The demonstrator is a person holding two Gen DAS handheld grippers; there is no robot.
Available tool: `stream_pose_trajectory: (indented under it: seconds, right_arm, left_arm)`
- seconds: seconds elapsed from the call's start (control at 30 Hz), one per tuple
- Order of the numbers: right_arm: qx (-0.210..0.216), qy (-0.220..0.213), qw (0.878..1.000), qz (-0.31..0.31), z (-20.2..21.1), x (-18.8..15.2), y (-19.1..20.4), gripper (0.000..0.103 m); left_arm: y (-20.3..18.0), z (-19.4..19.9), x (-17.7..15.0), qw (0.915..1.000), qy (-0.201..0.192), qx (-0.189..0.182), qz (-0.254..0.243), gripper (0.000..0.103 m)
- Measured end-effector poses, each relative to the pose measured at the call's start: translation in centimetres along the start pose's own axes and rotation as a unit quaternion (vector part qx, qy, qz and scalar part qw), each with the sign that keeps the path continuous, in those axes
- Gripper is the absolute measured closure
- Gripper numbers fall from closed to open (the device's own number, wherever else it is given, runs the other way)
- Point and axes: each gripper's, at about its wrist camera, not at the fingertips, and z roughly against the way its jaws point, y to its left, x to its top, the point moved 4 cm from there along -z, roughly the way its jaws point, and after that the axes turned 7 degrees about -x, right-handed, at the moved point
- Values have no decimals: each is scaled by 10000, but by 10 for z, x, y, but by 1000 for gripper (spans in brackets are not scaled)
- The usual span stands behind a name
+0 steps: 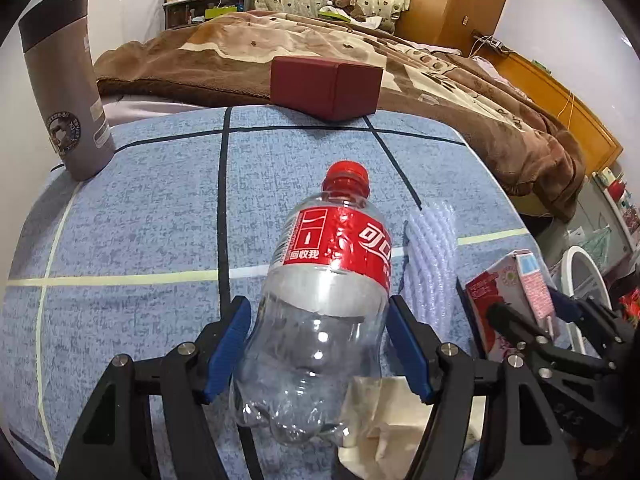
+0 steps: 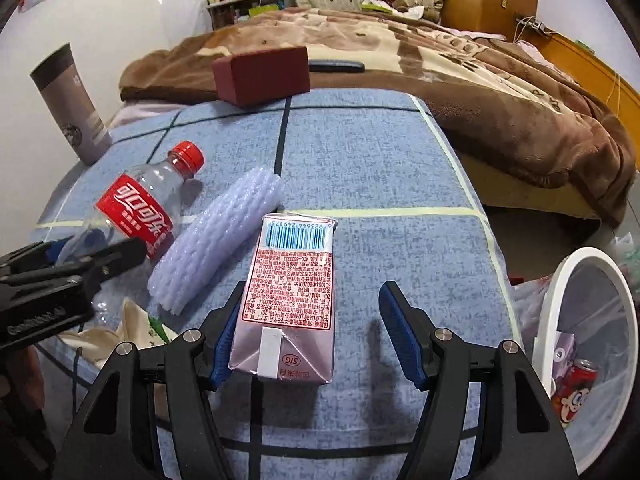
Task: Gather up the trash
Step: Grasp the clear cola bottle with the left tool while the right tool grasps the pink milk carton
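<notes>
Blue checked fabric worktop [image 1: 140, 208]. Left view: my left gripper [image 1: 318, 344] clamps a clear, dented plastic bottle [image 1: 320, 312], red cap away. Right view: right gripper [image 2: 306, 338] open around a pink carton [image 2: 294, 300]; only the left pad touches it.

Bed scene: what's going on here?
A person works two handheld grippers over trash on a blue checked cover. The left gripper straddles an empty plastic bottle, pads against its sides. The right gripper is open around a pink drink carton, one pad touching. A white bin beside the bed already holds a can.
</notes>
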Motion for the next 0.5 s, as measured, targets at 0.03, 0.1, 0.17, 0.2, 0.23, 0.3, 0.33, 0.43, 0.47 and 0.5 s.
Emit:
stream_pose_trajectory:
  seconds: [0.03,0.1,0.17,0.2,0.23,0.3,0.33,0.43,0.47,0.5]
  right_arm:
    - [20,-47,10000,-17,1,0,0,38]
    - [42,-172,9998,-28,3,2,1,43]
    - [68,-224,9997,-7,3,2,2,48]
    - [98,-254,9996,-14,3,2,2,50]
    - [123,-272,9996,-29,3,2,2,56]
    - [136,-291,9995,-43,1,2,1,65]
    - [131,-313,9994,-32,1,2,2,65]
    - [176,-346,9992,-4,2,2,2,65]
    - [192,-346,9992,-11,2,2,2,65]
    - [192,-359,9992,-8,2,2,2,65]
  left_arm:
    - [0,-1,0,10000,-7,53,-20,32]
    - [1,-3,1,10000,-36,66,-15,32]
    - [1,-3,2,10000,-49,1,4,34]
    - [1,-4,2,10000,-55,-32,7,35]
    - [0,-4,2,9999,-57,-83,24,37]
    - [1,-6,3,9998,-55,-176,70,38]
    - [1,-5,3,9998,-65,-187,97,39]
    - [-1,-4,2,9999,-79,-124,34,39]
    - [-1,-4,2,9999,-90,-125,33,39]
    - [-2,-4,2,9999,-92,-136,32,39]
